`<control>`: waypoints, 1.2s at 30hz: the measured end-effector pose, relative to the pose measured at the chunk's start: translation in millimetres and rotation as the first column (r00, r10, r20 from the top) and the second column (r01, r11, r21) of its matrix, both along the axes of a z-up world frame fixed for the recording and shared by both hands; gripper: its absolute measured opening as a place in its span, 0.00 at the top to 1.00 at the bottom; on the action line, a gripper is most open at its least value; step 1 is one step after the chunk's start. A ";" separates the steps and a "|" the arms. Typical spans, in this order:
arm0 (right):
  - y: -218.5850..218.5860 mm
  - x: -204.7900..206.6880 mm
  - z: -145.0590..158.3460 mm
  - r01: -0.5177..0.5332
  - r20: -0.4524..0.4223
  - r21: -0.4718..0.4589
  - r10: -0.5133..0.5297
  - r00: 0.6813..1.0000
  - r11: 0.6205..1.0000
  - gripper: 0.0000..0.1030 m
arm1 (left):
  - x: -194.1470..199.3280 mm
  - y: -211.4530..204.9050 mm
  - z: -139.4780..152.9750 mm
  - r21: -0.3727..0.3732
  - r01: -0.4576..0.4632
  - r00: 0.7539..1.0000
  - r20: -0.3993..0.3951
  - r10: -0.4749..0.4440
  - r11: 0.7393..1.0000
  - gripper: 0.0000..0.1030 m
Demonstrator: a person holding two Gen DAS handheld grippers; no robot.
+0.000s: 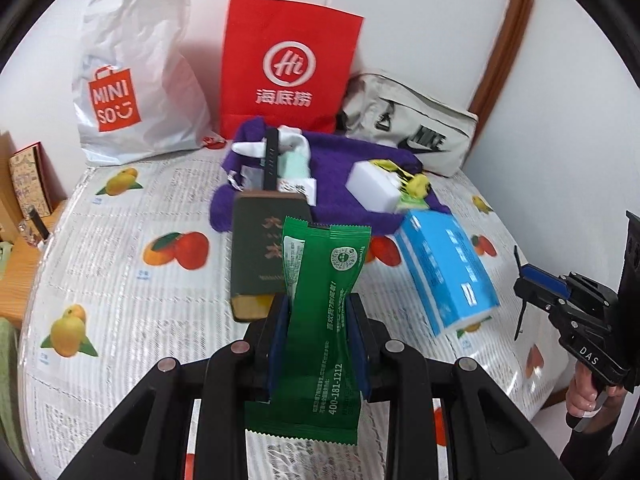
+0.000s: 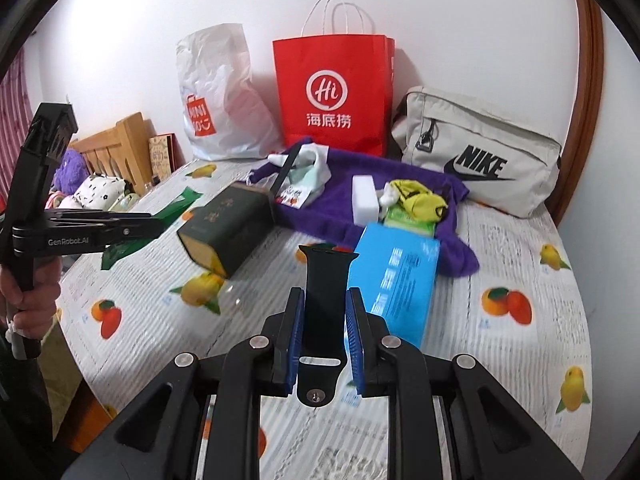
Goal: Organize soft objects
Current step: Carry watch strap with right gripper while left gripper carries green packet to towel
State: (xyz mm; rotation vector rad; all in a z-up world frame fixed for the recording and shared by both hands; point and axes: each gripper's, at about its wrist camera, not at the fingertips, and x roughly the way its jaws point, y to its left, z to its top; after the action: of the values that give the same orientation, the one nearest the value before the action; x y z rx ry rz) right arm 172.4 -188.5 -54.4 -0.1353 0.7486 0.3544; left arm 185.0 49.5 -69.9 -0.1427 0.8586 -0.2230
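My left gripper (image 1: 318,308) is shut on a green foil packet (image 1: 324,312) and holds it above the bed; it also shows in the right wrist view (image 2: 132,232). My right gripper (image 2: 324,300) is shut on a black watch strap (image 2: 325,308); it shows at the right edge of the left wrist view (image 1: 560,300). On the fruit-print bed cover (image 1: 132,280) lie a purple cloth (image 2: 360,196), a dark green box (image 2: 228,228), a blue tissue pack (image 2: 396,280), a white block (image 2: 365,199), yellow socks (image 2: 416,196) and a second black strap (image 1: 271,160).
Against the wall stand a white Miniso plastic bag (image 1: 136,80), a red paper bag (image 1: 288,68) and a beige Nike bag (image 2: 480,152). A wooden headboard (image 2: 116,148) and plush toys (image 2: 72,168) are at the left. A wooden ledge (image 1: 24,264) borders the bed.
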 end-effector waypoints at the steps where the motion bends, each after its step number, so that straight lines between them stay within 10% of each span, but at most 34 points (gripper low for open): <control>1: -0.4 3.8 1.3 0.001 0.002 -0.001 -0.001 1.000 1.000 0.80 | 3.2 3.3 1.3 -0.003 -0.013 1.000 -0.003 0.013 1.000 0.74; 36: -24.5 192.1 -0.2 0.090 -0.004 0.001 -0.090 0.996 0.996 0.80 | 155.7 2.6 3.7 -0.015 -0.017 0.999 -0.048 0.017 1.000 0.74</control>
State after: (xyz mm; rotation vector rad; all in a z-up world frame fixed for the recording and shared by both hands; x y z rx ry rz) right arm 364.5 -213.1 -54.6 -0.0992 0.7562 0.2694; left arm 340.7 52.1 -66.2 -0.1702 0.9035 -0.2108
